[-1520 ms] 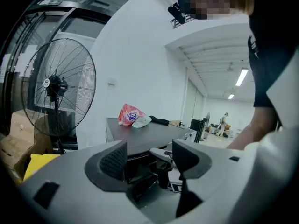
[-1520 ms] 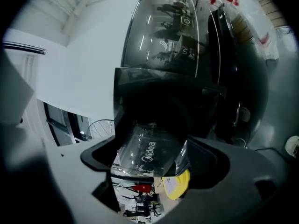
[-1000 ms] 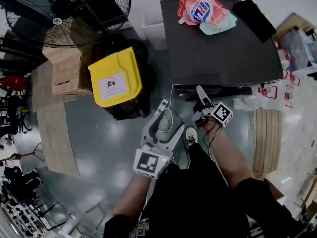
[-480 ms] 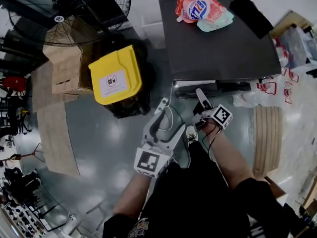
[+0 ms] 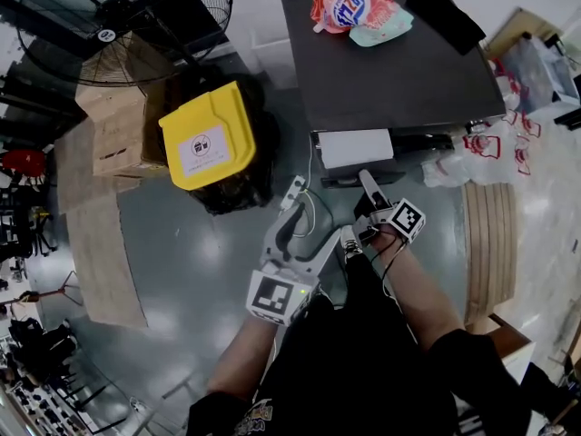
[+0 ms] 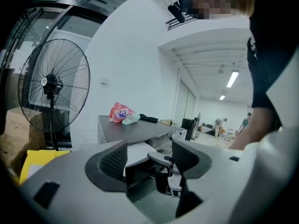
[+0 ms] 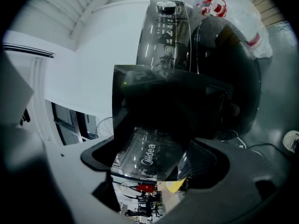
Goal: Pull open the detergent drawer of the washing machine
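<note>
The washing machine point(image 5: 399, 71) has a dark grey top and stands ahead of me. Its detergent drawer point(image 5: 356, 148) juts out from the front at the upper left, white inside, with a dark glossy front panel point(image 7: 154, 125). My right gripper point(image 5: 367, 183) is shut on that front panel, one jaw on each side of it. My left gripper point(image 5: 302, 211) hangs open lower and to the left, apart from the machine, with nothing between its jaws. The left gripper view shows the white drawer point(image 6: 140, 152) beyond the open left gripper point(image 6: 149, 158).
A pink detergent pouch point(image 5: 349, 7) and a black item point(image 5: 445, 16) lie on the machine's top. A yellow-lidded bin point(image 5: 204, 139) stands left of the machine, with cardboard boxes point(image 5: 113, 125) and a large floor fan point(image 5: 118, 16) behind it. A wooden pallet point(image 5: 486, 252) lies to the right.
The drawer has slid out of the machine, its white inside now showing. My right gripper has drawn back toward me with the drawer front. The left gripper has barely moved.
</note>
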`<act>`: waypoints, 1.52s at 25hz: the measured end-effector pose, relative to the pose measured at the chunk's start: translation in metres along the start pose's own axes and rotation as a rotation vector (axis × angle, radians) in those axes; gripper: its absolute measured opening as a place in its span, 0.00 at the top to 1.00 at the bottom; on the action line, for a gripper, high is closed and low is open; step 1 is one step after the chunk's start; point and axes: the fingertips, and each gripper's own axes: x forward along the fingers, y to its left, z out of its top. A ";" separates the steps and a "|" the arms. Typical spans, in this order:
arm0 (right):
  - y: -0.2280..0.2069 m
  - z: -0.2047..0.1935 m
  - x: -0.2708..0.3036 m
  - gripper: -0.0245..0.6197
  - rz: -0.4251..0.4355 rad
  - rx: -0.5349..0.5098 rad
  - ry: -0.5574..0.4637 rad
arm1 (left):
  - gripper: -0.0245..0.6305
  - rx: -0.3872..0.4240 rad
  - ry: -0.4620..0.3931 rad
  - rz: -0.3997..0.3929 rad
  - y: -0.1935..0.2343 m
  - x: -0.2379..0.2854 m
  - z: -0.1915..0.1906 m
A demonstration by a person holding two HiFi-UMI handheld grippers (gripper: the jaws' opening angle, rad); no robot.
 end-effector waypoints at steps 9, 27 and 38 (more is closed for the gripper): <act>-0.006 -0.018 -0.040 0.23 -0.013 0.001 -0.018 | 0.55 0.010 -0.003 -0.041 -0.023 -0.023 -0.009; 0.026 -0.064 -0.110 0.49 -0.102 -0.130 -0.005 | 0.55 0.035 -0.066 -0.074 -0.039 -0.090 -0.011; 0.183 -0.102 -0.155 0.96 0.095 -0.905 0.043 | 0.55 0.066 -0.129 -0.159 -0.055 -0.131 0.000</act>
